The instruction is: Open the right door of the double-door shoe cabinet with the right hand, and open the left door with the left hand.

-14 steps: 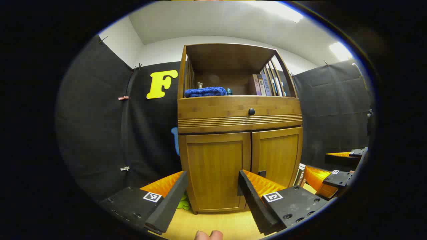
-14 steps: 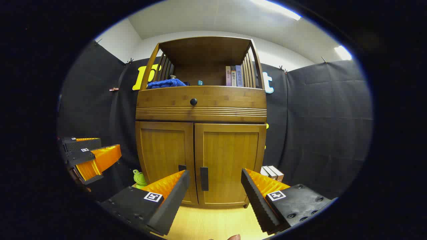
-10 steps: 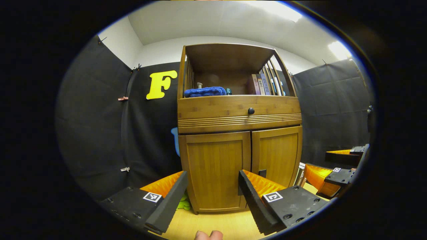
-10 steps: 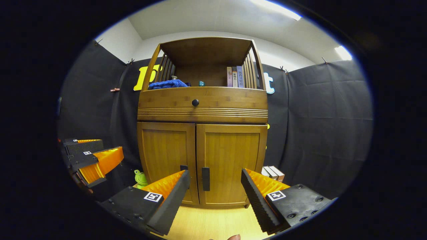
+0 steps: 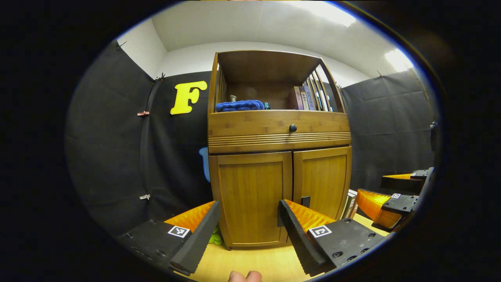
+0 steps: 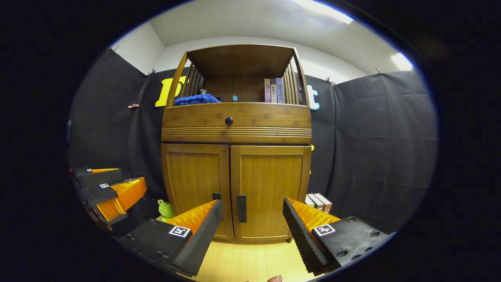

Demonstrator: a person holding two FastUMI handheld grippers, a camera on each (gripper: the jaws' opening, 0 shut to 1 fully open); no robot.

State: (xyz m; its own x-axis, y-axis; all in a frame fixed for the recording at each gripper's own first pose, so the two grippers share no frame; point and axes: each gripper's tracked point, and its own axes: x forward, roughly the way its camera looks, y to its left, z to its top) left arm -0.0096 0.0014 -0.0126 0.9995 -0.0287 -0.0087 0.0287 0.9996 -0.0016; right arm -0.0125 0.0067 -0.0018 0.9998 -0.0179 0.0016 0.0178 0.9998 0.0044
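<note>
The fingers of the right gripper are spread wide and hold nothing, and the upright dark handle of the right door stands ahead of them in the gap, nearer the left finger, its long axis vertical; both doors of the shoe cabinet are shut. The left gripper is likewise spread and empty, squared to the left door; that door's handle sits at the inner edge, so I judge each hand must close straight ahead, the right seemingly better lined up.
</note>
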